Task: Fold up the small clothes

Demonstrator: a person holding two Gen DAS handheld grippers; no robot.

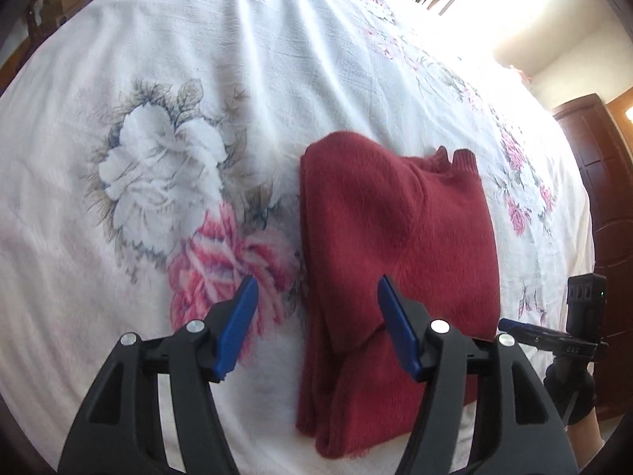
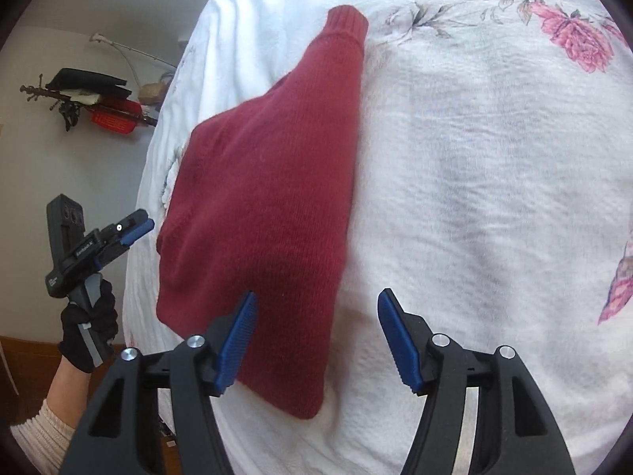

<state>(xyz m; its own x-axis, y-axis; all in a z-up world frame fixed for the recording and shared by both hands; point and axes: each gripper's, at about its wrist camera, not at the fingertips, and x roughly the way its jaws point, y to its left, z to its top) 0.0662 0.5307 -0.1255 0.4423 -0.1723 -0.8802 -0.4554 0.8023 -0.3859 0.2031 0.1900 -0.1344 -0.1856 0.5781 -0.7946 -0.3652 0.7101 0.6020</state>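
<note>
Folded dark red knitted sweater (image 1: 395,245) on a white floral bedspread (image 1: 158,158).
Left hand-held gripper (image 1: 316,324) and right hand-held gripper (image 2: 316,336) hover just above its near edge, both spread wide, holding nothing.

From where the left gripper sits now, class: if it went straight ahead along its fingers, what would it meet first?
Most likely the red sweater: the open left gripper has the garment's left edge between its fingers, lying on the floral bedsheet. Height above it is unclear.

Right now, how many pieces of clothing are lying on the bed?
1. A single red sweater, already partly folded, lies on the floral bedspread ahead of both open grippers. Nothing else shows, though the folded layers could hide something small.
</note>
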